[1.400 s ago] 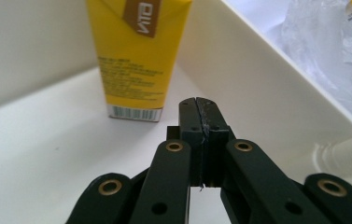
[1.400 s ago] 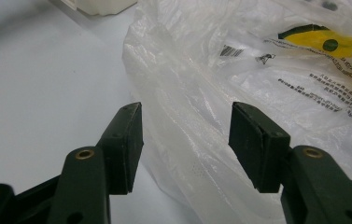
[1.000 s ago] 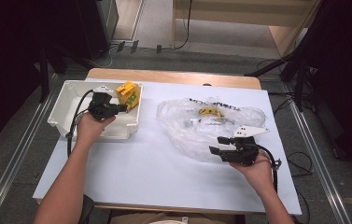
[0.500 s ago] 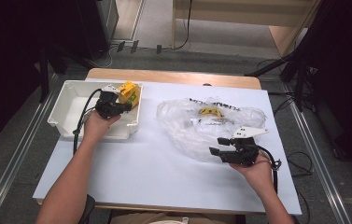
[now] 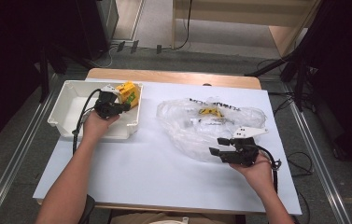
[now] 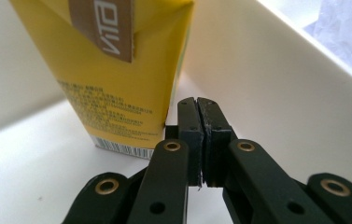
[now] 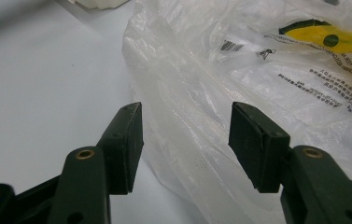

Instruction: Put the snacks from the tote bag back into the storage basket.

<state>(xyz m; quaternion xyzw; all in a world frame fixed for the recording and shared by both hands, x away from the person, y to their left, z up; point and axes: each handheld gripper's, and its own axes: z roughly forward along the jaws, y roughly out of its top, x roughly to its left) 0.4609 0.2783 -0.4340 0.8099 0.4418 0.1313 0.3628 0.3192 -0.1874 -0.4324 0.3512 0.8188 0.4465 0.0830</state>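
A yellow drink carton (image 5: pixel 130 92) stands upright in the far right corner of a white tray (image 5: pixel 68 119). My left gripper (image 5: pixel 124 107) is inside the tray, just on the near side of the carton. In the left gripper view its pads (image 6: pixel 190 123) are pressed together with nothing between them, and the carton (image 6: pixel 117 70) stands just to their left. A crumpled clear plastic bag (image 5: pixel 211 121) with yellow and black print lies mid-table. My right gripper (image 5: pixel 214 145) is open at the bag's near edge. In the right gripper view, folds of the bag (image 7: pixel 257 70) lie just beyond the jaws (image 7: pixel 185 140).
The tray's white wall (image 6: pixel 276 88) rises close on the right of the left gripper. The pale blue tabletop (image 5: pixel 136 168) stretches between both forearms. Cables trail from each gripper, and dark stands flank the table.
My left hand has shifted slightly right, toward the carton, with its jaws staying shut. The right hand and the bag have not moved.
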